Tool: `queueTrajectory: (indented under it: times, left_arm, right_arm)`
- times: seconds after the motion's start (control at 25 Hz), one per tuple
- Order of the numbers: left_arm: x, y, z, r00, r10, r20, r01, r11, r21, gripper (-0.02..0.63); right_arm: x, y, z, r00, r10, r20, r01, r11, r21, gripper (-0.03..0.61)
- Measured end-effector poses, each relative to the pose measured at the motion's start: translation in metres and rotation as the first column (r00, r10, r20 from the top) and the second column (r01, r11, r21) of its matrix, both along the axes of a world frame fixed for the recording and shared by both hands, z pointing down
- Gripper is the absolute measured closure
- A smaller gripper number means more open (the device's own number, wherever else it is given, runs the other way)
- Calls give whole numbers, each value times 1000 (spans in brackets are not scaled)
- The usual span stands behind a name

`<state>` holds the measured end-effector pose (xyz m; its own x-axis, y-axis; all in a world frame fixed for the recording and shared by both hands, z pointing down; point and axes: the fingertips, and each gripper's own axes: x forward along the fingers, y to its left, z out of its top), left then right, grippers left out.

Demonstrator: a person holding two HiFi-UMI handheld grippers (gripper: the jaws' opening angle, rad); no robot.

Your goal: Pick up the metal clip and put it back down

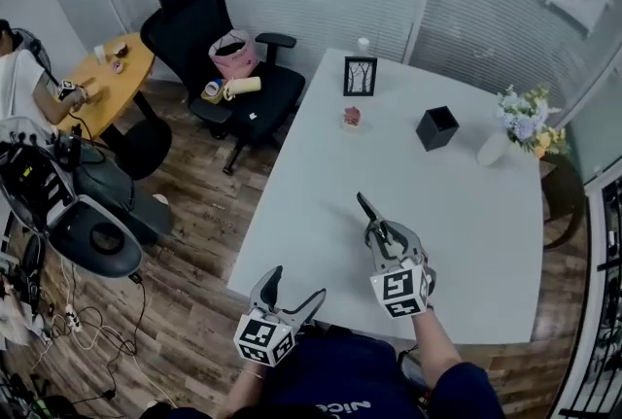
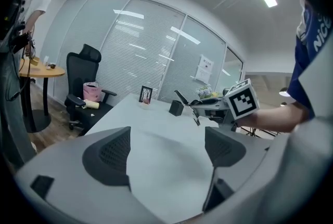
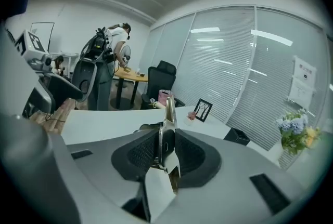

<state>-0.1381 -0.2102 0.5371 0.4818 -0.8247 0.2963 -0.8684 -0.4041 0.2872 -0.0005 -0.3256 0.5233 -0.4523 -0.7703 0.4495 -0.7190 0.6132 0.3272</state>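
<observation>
The big white table (image 1: 466,164) is filling the middle of the room, and that is the landing ground for what comes next. Off its far left corner the black office chair (image 1: 194,38) is carrying a pink bag (image 1: 233,55) with its top gaping open, though what is in it I cannot tell, and a few rolls are lying on the seat beside it. Nearer in, the right gripper (image 3: 166,145) is hovering over the near part of the table with its jaws pinched almost together on the metal clip (image 3: 168,114), gripping it flat between the pads. The left gripper (image 2: 166,150) is idling by the near left corner, jaws standing wide apart with nothing but bare tabletop between them. So the right hand is the one doing the work, and the left is well apart from it. Along the far side, a white vase (image 1: 493,150) is holding flowers. A black box (image 1: 437,127) is sitting open-topped, looking empty from above, and a picture frame (image 1: 360,76) is standing upright. Now the small thing that matters: the clip (image 1: 367,209) is riding clear of the surface by the look of it. Its long axis is running straight out along the jaws, pointing away from the person toward the frame. The bare table is lying directly beneath it, so the set-down looks like a plain lowering and then a release.
</observation>
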Motion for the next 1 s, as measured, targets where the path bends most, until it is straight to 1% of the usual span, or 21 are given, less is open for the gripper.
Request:
queueTrajectory:
  times: [0.16,0.32,0.48,0.72,1.0]
  left_arm:
    - [6,-4,-4,1000,31,0,-31,999,7,169]
    - [19,-7,-5,997,77,-1,-77,997,15,169]
    - [34,-7,-5,993,116,-8,-116,993,16,169]
    - [57,-9,-7,984,178,-9,-178,984,30,169]
    - [77,-11,-11,971,240,-3,-239,970,49,169]
  right_arm:
    - [12,19,-19,996,55,71,-56,998,16,472]
    - [35,39,-29,982,130,139,-131,991,-2,472]
    - [57,61,-26,959,202,198,-199,979,-34,473]
    - [77,91,-12,934,277,224,-264,961,-88,474]
    - [89,98,-13,928,304,217,-293,952,-84,474]
